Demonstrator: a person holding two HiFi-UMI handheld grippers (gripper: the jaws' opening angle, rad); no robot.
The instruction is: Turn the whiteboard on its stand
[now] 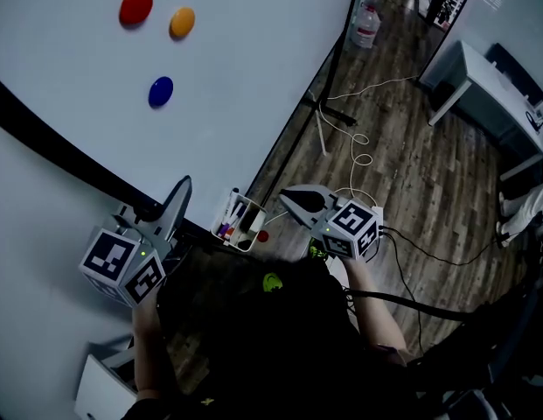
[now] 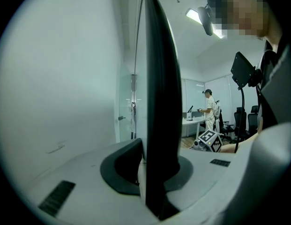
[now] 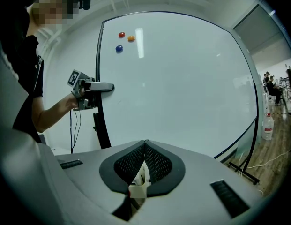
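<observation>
**Board pinched by its rim, set up for the swing**

Head view: the whiteboard (image 1: 254, 77) fills the upper left of frame. Its dark frame edge (image 1: 70, 160) cuts across from mid-left to lower centre. The L gripper (image 1: 177, 201) sits on that edge at lower left, prob. because the rim gives a hold & leverage for turning. The R gripper (image 1: 293, 201), lower centre, is off the board and touches nothing. Count: 3 magnets, i.e. 1 red magnet (image 1: 135, 5), 1 orange magnet (image 1: 182, 22) and 1 blue magnet (image 1: 161, 90). There's also 1 pen tray (image 1: 239, 220) w/ a few markers, just beside the edge.

L gripper view: the jaws pinch the frame edge, which runs up mid-frame between the pads. 1 person (image 2: 210, 109) stands far back, right of centre.

R gripper view: the jaws are pressed together w/ nothing between them. They point at the board face, so this one is likely kept free to push or steady. The 3 magnets show at upper left, and 1 water bottle (image 3: 267, 125) at the right edge. Grippers: 2.
</observation>
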